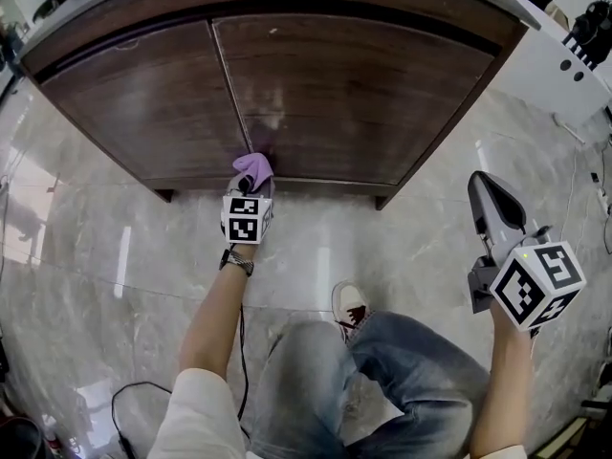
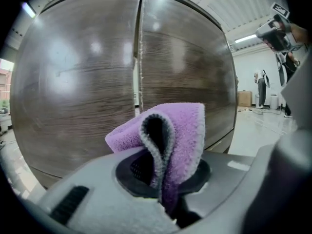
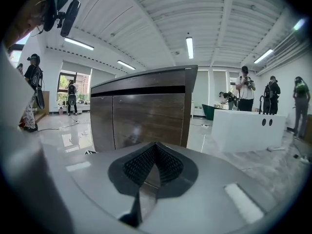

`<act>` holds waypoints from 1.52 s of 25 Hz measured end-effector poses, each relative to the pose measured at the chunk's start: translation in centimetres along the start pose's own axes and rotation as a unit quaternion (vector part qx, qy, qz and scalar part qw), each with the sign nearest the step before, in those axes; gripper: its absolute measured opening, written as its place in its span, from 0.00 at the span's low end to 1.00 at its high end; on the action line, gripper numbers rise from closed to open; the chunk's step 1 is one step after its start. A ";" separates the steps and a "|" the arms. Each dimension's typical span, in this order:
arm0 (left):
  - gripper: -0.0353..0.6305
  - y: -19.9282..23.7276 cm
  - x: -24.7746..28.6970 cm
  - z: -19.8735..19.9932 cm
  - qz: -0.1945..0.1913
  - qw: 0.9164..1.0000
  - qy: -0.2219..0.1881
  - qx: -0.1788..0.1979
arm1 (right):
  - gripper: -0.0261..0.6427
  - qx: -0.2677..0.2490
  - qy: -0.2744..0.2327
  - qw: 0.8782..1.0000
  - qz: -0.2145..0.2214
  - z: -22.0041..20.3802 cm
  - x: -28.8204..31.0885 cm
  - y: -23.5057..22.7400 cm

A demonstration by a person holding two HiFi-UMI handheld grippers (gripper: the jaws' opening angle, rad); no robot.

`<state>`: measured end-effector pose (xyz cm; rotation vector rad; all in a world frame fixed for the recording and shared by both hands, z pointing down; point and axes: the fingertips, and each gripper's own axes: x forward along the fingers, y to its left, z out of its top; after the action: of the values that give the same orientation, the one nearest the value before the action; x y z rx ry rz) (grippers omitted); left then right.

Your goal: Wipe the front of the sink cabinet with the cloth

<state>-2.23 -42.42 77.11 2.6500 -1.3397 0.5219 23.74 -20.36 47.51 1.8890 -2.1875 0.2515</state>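
Note:
The sink cabinet point(image 1: 316, 94) has two dark wood doors with a seam between them. My left gripper point(image 1: 251, 185) is shut on a folded purple cloth point(image 1: 253, 169), held against the bottom of the right door just beside the seam. In the left gripper view the purple cloth point(image 2: 168, 138) sticks up from the closed jaws of the left gripper point(image 2: 163, 177), with the door seam point(image 2: 139, 57) straight ahead. My right gripper point(image 1: 490, 199) hangs to the right, away from the cabinet, shut with nothing in it. In the right gripper view the right gripper point(image 3: 155, 167) faces the cabinet point(image 3: 141, 111) from the side.
The floor is glossy marble tile point(image 1: 115, 247). The person's knees and a shoe point(image 1: 351, 306) are below the cabinet. A black cable point(image 1: 134, 390) lies at lower left. A white counter point(image 1: 564, 65) stands at the right. Several people stand in the background point(image 3: 246, 89).

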 end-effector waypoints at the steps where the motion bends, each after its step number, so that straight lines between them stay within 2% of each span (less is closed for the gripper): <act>1: 0.12 -0.6 0.1 0.1 -0.005 1.000 0.000 0.001 | 0.05 -0.003 -0.001 1.000 -0.002 -0.1 -0.3 -0.1; 11: 0.13 -8.1 2.3 1.5 -0.071 0.997 -0.002 0.028 | 0.05 -0.001 -0.009 1.000 -0.008 -0.2 -1.4 -1.2; 19: 0.12 -13.8 4.1 2.1 -0.126 0.991 -0.004 0.050 | 0.05 -0.007 -0.016 1.000 0.000 0.7 -0.4 -0.9; 23: 0.12 -16.1 4.6 2.5 -0.163 0.984 -0.010 0.070 | 0.05 -0.004 -0.010 1.000 -0.006 0.0 -0.5 -1.4; 26: 0.12 -17.9 5.3 2.0 -0.202 0.976 -0.005 0.084 | 0.05 -0.001 -0.004 1.000 -0.018 -0.6 -1.2 -2.3; 30: 0.12 -20.7 6.3 1.9 -0.235 0.968 -0.001 0.089 | 0.05 0.010 -0.003 0.999 -0.036 -1.2 -1.9 -3.6; 38: 0.13 -28.6 8.4 2.6 -0.301 0.946 -0.008 0.116 | 0.05 0.015 0.008 0.998 -0.055 -2.4 -3.1 -5.3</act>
<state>25.93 -32.32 78.90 3.0423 -0.4254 0.5925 29.56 -17.56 48.82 2.0094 -2.0712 0.2813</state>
